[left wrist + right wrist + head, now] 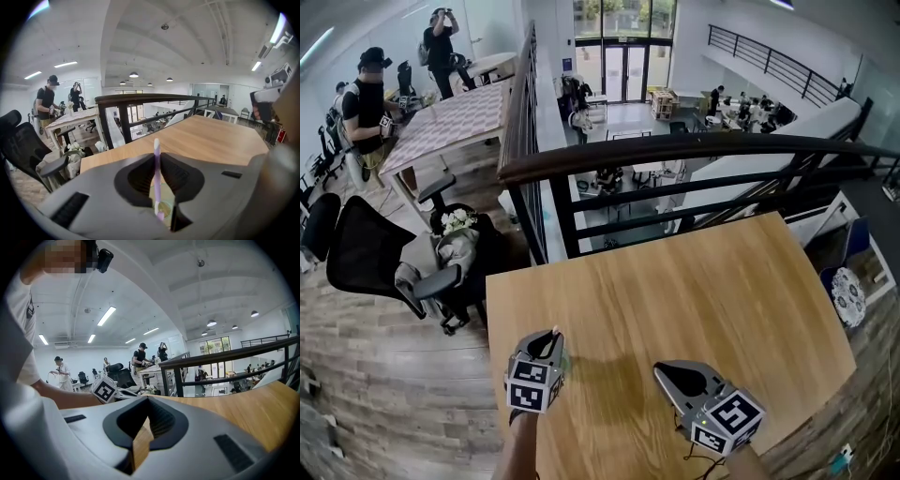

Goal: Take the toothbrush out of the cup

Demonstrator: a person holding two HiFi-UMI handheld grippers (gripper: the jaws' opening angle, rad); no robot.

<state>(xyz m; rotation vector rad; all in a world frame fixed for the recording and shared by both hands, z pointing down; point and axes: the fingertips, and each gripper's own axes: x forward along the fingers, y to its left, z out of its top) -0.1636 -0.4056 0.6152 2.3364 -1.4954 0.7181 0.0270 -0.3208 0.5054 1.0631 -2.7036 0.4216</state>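
On a mezzanine above an open-plan office, a person worked two handheld grippers over the near edge of a light wooden table point(722, 291), bare oak-grain boards running out to a black railing point(675, 150). The left gripper point(551, 335) had its fingers point(140, 176) clenched on a slim purple-and-white toothbrush point(156, 173), which stood upright between them. The brush's lower end sat over the mouth of a pale greenish cup point(164, 206) glimpsed just beneath; whether it was clear of the cup could not be told. The right gripper point(666, 373), well apart on the same table edge, had its fingers point(161, 420) pressed together on nothing, with only wood grain showing through the gap below them.

Beyond the railing the room dropped to a lower floor with glass doors point(623, 56) and people seated at desks. To the left, on grey plank flooring point(384, 375), stood a black office chair point(366, 253) beside a bundle of white flowers point(457, 223). Further back was a long workbench under a checked cloth point(455, 122), where two people in dark clothes point(367, 98) stood. Strip lights and round lamps point(133, 75) lit the white vaulted ceiling
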